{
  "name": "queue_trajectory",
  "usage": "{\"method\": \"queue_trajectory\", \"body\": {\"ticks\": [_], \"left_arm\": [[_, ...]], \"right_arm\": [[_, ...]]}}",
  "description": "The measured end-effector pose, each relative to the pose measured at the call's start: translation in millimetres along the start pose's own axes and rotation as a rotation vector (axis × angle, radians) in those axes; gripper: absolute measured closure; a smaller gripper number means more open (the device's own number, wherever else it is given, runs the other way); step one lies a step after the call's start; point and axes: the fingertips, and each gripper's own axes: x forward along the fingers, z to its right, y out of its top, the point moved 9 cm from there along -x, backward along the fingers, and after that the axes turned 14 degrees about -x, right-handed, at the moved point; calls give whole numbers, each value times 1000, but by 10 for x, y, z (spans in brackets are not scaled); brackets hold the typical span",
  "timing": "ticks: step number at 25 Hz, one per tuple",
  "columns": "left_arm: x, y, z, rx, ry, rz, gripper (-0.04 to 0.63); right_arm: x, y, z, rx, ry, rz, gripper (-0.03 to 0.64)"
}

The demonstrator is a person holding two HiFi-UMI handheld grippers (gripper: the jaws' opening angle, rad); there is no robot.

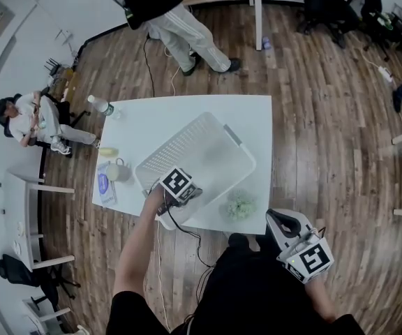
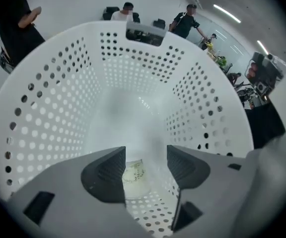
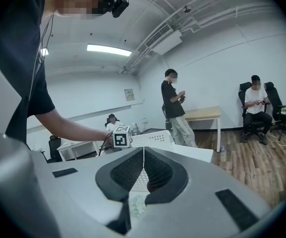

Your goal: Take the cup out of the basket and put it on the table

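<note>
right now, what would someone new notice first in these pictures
The big white perforated basket on the white table stands out first, with the left gripper pointing down into it, jaws apart, and a small pale cup on its floor showing between them. The right gripper is shut and empty, off the table's near right corner.
</note>
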Motion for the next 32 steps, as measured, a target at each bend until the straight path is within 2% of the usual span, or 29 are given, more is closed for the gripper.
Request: {"method": "queue_trajectory", "body": {"ticks": [4,7,12,18,27,29,32], "left_arm": [[279,2,-218,-85,-4,-140,330],[450,2,-318,-95,5,-223,330],[682,12,-358,-72,41,-304,330],[813,-20,-388,-80,48,-353,343],[736,-48,-383,-54,47,-358,353],[655,-6,-368,-51,60,-311,353],[425,118,-288,-39,73,-158,354]], "right_arm": [[-19,-22,25,11,-26,-10,592],[-10,-20,31,16,-37,-14,592],[-22,-39,53,18,-47,-28,592],[-24,-8,87,14,-53,-37,592],[5,21,68,9,-50,-33,592],[11,26,61,6,-48,-28,592],[7,20,49,2,-44,-26,592]]}}
